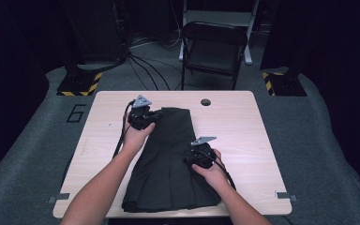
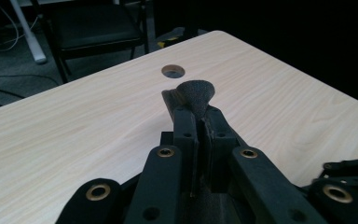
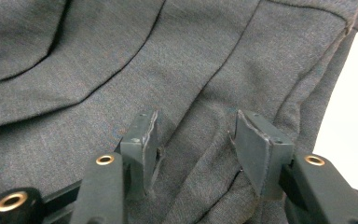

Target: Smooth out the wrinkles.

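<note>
Pinching a far corner of the dark garment (image 1: 168, 159) spread mid-counter (image 1: 243, 122), the left gripper (image 2: 196, 109) is clamped tight on it while the right gripper (image 3: 193, 135) hangs half-open over its right side; soft, limp cloth, best held by edges.

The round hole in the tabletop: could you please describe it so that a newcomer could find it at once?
Start from the pale wooden table in the high view and look along its far edge, near the folding chair. The hole lies just right of the dark garment's far end. It is the one small dark circle in the bare wood.
</note>
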### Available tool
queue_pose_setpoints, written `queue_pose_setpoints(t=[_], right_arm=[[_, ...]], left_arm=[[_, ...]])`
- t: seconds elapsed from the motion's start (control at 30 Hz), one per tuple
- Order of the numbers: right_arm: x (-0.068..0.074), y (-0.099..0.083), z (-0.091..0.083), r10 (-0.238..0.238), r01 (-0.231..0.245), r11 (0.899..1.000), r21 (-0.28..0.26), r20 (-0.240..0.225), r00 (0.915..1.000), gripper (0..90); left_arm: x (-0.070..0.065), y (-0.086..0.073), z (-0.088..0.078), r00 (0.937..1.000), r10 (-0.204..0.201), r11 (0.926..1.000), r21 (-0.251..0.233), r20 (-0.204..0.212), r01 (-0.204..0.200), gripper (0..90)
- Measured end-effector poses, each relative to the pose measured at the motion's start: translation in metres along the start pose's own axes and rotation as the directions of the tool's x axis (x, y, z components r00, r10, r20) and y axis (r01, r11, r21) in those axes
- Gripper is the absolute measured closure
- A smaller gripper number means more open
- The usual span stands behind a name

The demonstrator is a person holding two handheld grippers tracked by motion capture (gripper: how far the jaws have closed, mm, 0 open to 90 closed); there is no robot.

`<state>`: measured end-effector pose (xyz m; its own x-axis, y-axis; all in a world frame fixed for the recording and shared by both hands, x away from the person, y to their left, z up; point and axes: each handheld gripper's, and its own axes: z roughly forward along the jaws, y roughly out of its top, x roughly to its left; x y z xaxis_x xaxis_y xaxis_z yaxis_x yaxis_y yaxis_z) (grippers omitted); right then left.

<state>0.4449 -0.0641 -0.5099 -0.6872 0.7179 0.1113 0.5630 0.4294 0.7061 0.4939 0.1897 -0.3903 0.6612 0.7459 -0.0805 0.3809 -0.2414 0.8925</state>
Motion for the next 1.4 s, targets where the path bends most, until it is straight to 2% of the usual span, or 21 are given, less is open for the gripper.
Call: queue_pose_setpoints(t=[0.2,0.3,0.43,0.5,0.6,0.63,0.83,1.1,1.33,1.4], right_arm=[[0.0,0.0,0.0,-0.002,0.002,1.0,0.0,0.004,1.0,49.3],[0.0,0.0,0.0,0.01,-0.01,1.0,0.002,0.0,1.0,49.4],[0.001,-0.001,0.0,0.022,-0.022,1.0,-0.003,-0.001,0.9998,49.4],[-0.001,-0.001,0.0,0.013,-0.013,1.0,-0.004,-0.005,0.9999,49.5],[-0.003,-0.002,-0.001,0.046,-0.046,0.999,-0.008,-0.02,0.9987,50.3],[-0.004,-0.002,-0.001,0.061,-0.061,0.998,-0.01,-0.027,0.9978,50.7],[-0.007,-0.003,-0.001,0.066,-0.067,0.998,-0.018,-0.033,0.9973,52.3],[-0.006,-0.002,-0.001,0.057,-0.057,0.998,-0.018,-0.027,0.998,53.0],[-0.006,-0.002,-0.001,0.047,-0.048,0.999,-0.015,-0.029,0.9985,53.0],[-0.007,-0.002,-0.001,0.06,-0.06,0.998,-0.012,-0.037,0.9975,53.0]], left_arm=[[-0.012,-0.002,-0.016,0.9991,0.026,0.9996,-0.007,0.034,-0.026,85.6],[-0.018,-0.004,-0.024,0.997,0.059,0.9982,0.002,0.05,-0.06,85.7],[-0.026,-0.008,-0.036,0.9937,0.09,0.9958,0.007,0.066,-0.091,85.6],[-0.029,-0.012,-0.042,0.9926,0.096,0.9954,0.002,0.075,-0.096,85.7],[-0.032,-0.017,-0.051,0.9899,0.104,0.9945,0.0,0.097,-0.104,85.7],[-0.033,-0.02,-0.054,0.9896,0.104,0.9946,-0.005,0.1,-0.104,85.7],[-0.038,-0.037,-0.072,0.9859,0.109,0.9938,0.011,0.127,-0.111,85.7],[-0.041,-0.067,-0.092,0.984,0.077,0.9961,0.03,0.161,-0.083,85.7],[-0.049,-0.096,-0.097,0.9791,0.064,0.9937,0.078,0.193,-0.081,85.7],[-0.05,-0.104,-0.096,0.9779,0.057,0.9926,0.094,0.201,-0.077,85.7]])
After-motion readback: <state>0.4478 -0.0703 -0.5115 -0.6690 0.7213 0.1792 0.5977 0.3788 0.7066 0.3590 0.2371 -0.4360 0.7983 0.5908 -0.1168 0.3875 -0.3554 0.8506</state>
